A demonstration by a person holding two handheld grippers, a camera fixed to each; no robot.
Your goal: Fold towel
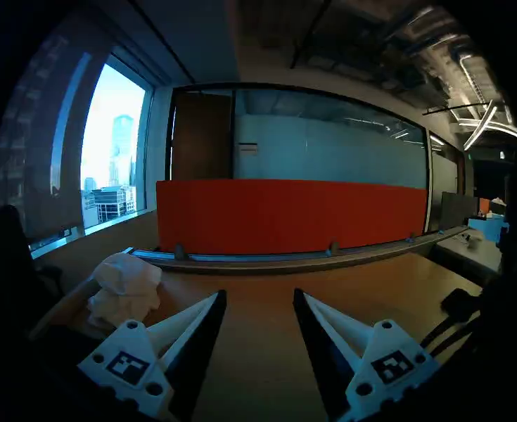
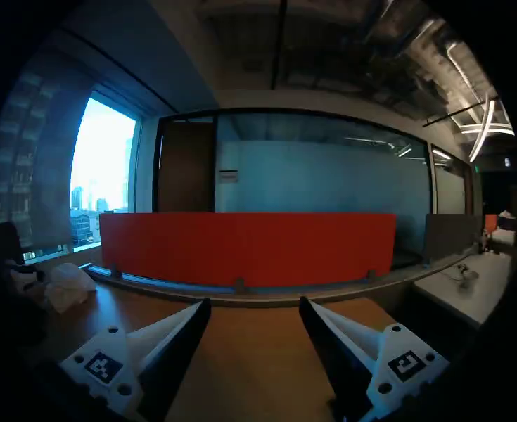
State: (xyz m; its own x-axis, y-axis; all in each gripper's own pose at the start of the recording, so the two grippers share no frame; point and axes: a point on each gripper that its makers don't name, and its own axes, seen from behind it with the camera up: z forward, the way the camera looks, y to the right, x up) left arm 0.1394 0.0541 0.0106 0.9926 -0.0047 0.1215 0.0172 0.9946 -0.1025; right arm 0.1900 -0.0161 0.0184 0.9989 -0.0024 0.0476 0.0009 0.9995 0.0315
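In the left gripper view, a dark chair (image 1: 8, 246) sits at the far left edge, mostly lost in shadow and cut off. Above it a bright window (image 1: 114, 165) shows city towers. Just right of that, the white towel (image 1: 124, 288) lies crumpled in a loose heap near the left end of the wooden desk (image 1: 258, 366); its lower part is hidden behind the left finger. The left hand-held gripper (image 1: 258, 292) hovers low over the bare wood, its two fingers spread wide with nothing between them. The towel is off to its left and not touching it. Behind the desk a red partition (image 1: 290, 214) runs across, with a glass wall above. At the far right, black cables (image 1: 462, 313) lie at the desk's edge, half swallowed by darkness. A neighbouring desk (image 1: 473, 243) beyond them carries small things too blurred to name.

In the right gripper view, the towel (image 2: 68, 285) is a pale lump at the far left of the desk (image 2: 258, 373), farther off, beside dark shapes I cannot make out. The right hand-held gripper (image 2: 255, 300) is likewise spread apart and empty above the wood, well apart from the towel. The red partition (image 2: 247, 246) stands straight ahead. To the right, the neighbouring desk (image 2: 462, 285) has a white top and holds a small object that is too small to identify
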